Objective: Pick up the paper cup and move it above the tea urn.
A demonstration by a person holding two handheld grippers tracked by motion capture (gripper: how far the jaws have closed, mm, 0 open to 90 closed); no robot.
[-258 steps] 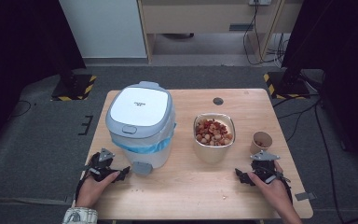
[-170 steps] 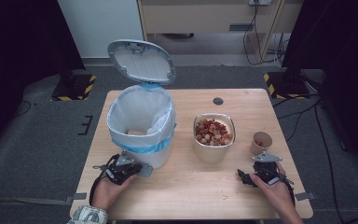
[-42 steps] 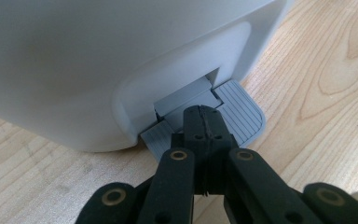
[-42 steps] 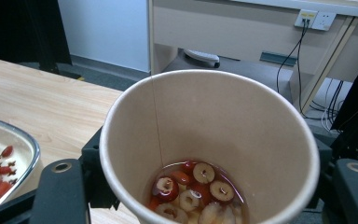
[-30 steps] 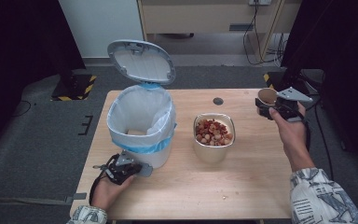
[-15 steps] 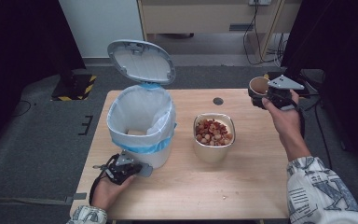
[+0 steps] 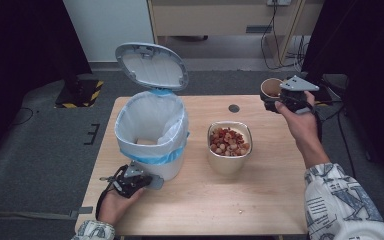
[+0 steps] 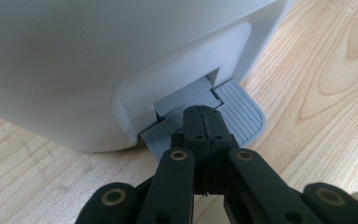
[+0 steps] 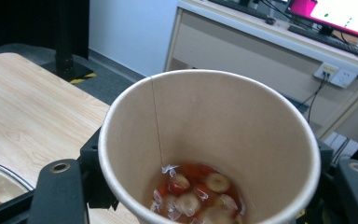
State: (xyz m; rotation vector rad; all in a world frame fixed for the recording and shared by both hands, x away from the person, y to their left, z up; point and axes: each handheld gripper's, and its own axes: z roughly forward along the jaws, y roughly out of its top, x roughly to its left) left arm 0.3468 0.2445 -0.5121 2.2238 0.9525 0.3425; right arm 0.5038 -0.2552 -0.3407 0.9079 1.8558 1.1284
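Observation:
A white pedal bin (image 7: 150, 130) with a blue liner stands at the table's left, its lid (image 7: 151, 66) raised. My left gripper (image 7: 147, 181) lies at the bin's foot. Its jaws are shut together, and in the left gripper view the left gripper (image 8: 204, 112) presses its tips down on the grey pedal (image 8: 240, 109). My right gripper (image 7: 272, 98) is shut on a brown paper cup (image 7: 270, 88) and holds it in the air over the table's far right corner. In the right gripper view the cup (image 9: 205, 135) sits upright between the black fingers (image 9: 58, 186), with wet red and pale food scraps in its bottom.
A bowl (image 7: 230, 125) of red and tan food pieces stands mid-table, between the bin and the cup. A small dark hole (image 7: 234, 108) marks the tabletop behind it. The wooden table (image 7: 260, 200) has bare room at the front right. A cabinet and cables lie beyond the far edge.
The right hand has carried the cup a little leftward and higher over the far right corner. The left gripper stays on the pedal and the lid stays up.

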